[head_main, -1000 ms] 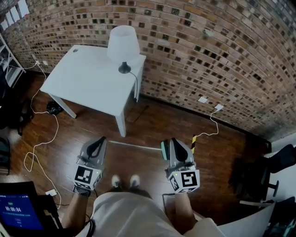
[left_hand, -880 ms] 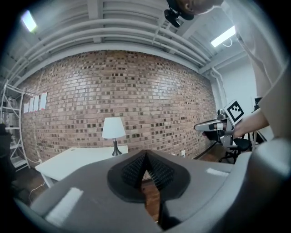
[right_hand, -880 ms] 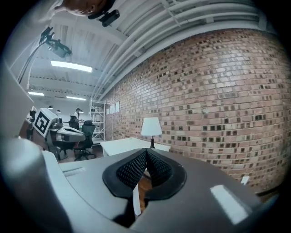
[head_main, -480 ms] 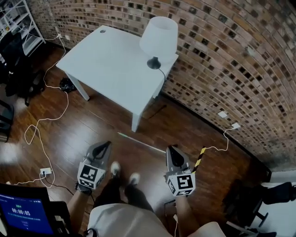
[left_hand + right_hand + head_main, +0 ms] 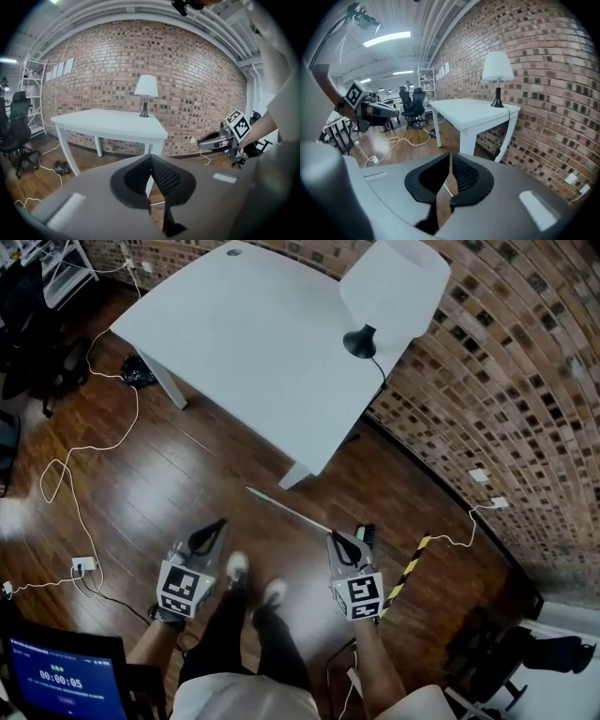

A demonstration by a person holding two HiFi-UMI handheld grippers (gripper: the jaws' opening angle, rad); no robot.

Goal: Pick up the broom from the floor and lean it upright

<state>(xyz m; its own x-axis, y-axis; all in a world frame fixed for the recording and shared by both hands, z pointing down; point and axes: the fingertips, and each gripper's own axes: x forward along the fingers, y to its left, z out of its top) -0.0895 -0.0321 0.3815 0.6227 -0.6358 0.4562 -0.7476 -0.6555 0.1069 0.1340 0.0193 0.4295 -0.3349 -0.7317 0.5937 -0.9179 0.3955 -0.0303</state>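
The broom lies flat on the wood floor, and in the head view its pale green handle (image 5: 291,510) runs from near the table leg to the green head (image 5: 367,533). My right gripper (image 5: 330,537) hangs just above the head end of the handle. Its jaws are opening to a narrow slit with nothing between them. In the right gripper view (image 5: 450,157) a sliver of the handle (image 5: 447,188) shows through that slit. My left gripper (image 5: 221,522) hovers over bare floor left of the broom, its tips (image 5: 151,159) meeting, empty.
A white table (image 5: 244,343) with a white lamp (image 5: 389,287) stands against the brick wall (image 5: 525,381). A yellow-black striped strip (image 5: 408,568) lies right of the broom head. White cables (image 5: 94,446) loop over the floor at left. The person's shoes (image 5: 237,568) are between the grippers.
Both grippers have sunk toward the floor. The head view has swung so the table looms larger. The right gripper now sits over the broom's head end.
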